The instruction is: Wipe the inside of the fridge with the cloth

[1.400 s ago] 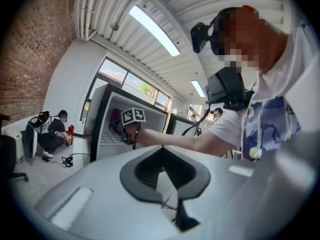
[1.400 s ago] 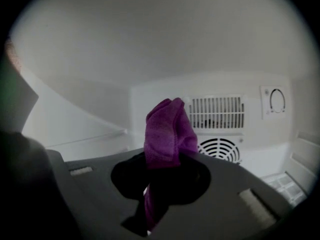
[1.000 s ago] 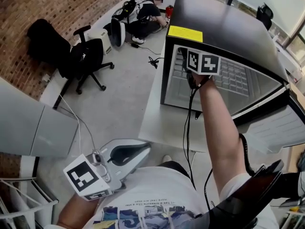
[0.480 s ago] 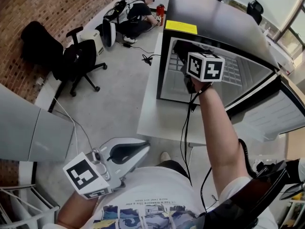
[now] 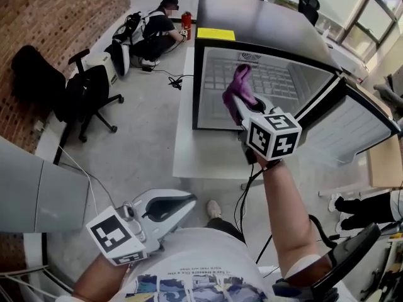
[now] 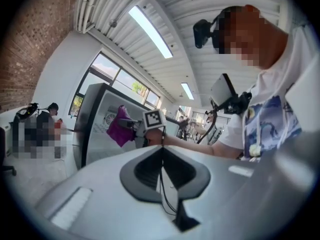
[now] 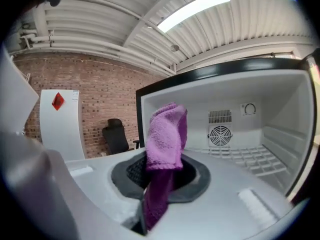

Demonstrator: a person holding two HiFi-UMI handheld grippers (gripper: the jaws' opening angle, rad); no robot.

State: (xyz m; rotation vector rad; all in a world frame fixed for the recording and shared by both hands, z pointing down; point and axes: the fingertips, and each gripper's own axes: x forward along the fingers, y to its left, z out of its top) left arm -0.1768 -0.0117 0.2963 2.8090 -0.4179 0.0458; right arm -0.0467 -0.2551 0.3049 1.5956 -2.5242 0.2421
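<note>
Before the fridge [image 5: 264,24], right gripper [image 5: 245,109] clenches the cloth [image 7: 167,134], tail hidden between jaws; left gripper [image 5: 190,200] clenched empty.

cloth [image 5: 241,80] in right hand-held gripper [image 5: 239,106] — before fridge [image 5: 264,17] | chair [image 5: 88,90] far left

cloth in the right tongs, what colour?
Purple. The cloth shows best in the right gripper view, clamped in the right tongs before the open fridge.

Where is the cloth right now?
In the head view, upper centre, the purple cloth is pinched in the right claw, held up just in front of the open fridge.
</note>
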